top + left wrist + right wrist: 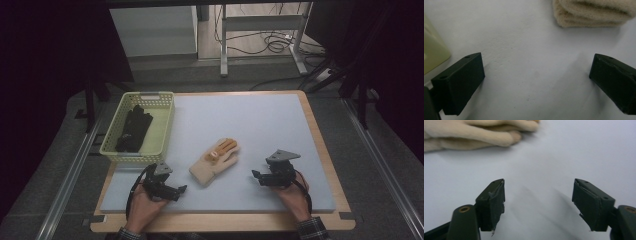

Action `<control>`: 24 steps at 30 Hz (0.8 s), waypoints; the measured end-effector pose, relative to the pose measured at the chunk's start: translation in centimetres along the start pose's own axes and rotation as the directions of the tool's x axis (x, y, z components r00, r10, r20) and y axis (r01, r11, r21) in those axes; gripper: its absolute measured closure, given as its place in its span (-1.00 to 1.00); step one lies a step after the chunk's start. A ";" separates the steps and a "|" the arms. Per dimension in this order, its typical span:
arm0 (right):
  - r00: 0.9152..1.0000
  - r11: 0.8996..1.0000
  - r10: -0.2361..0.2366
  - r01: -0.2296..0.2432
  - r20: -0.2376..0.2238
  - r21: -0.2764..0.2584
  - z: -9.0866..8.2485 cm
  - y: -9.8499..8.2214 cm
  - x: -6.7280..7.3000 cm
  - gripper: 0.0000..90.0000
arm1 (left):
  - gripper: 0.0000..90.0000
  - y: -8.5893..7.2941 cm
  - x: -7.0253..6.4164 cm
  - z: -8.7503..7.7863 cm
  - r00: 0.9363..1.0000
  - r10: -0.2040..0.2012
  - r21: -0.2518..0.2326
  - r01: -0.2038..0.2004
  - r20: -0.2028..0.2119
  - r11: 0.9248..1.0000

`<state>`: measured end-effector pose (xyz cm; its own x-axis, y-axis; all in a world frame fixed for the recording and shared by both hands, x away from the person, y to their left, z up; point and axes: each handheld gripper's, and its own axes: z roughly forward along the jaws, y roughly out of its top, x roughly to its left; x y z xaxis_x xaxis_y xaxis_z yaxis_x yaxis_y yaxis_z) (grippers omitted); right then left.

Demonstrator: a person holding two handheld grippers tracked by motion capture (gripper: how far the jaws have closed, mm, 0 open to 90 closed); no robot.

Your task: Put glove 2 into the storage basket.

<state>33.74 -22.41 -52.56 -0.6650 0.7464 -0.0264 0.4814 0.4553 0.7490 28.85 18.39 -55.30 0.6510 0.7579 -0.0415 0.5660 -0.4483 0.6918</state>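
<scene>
A cream knitted glove pair point(216, 161) with orange fingertips lies flat on the pale grey mat point(250, 125), stacked one on the other. Its cuff point(591, 12) appears at the top of the left gripper view, its fingers point(486, 132) at the top left of the right gripper view. My left gripper point(179, 191) rests on the mat a little left of the cuff, jaws wide apart over bare mat point(536, 75). My right gripper point(256, 177) sits right of the glove, open, with nothing between its pads point(539, 205).
A pale green plastic basket point(161, 131) stands at the mat's left back corner with dark gloves point(134, 129) inside; its corner point(434, 50) shows in the left gripper view. The mat lies on a wooden board point(320, 150). A table frame and cables point(270, 45) are beyond.
</scene>
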 end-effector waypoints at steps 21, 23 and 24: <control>0.998 0.999 0.021 -0.023 0.059 0.032 -0.6 -1.5 -1.9 -0.65 | -1.00 0.0 0.0 0.0 1.000 -0.001 0.001 0.001 0.002 1.000; 0.998 0.999 0.021 -0.023 0.060 0.032 -0.6 -1.5 -1.9 -0.65 | -0.99 0.0 0.0 0.0 1.000 0.000 0.000 0.000 0.002 1.000; 0.998 0.999 0.020 -0.022 0.060 0.032 -0.6 -1.6 -1.9 -0.65 | -0.99 0.0 0.0 -0.1 1.000 0.000 -0.001 0.000 0.002 1.000</control>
<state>33.87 -24.81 -53.27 -0.6196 0.7832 -0.0515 0.5137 0.4543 0.7278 28.84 18.43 -55.25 0.6521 0.7570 -0.0426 0.5653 -0.4480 0.6926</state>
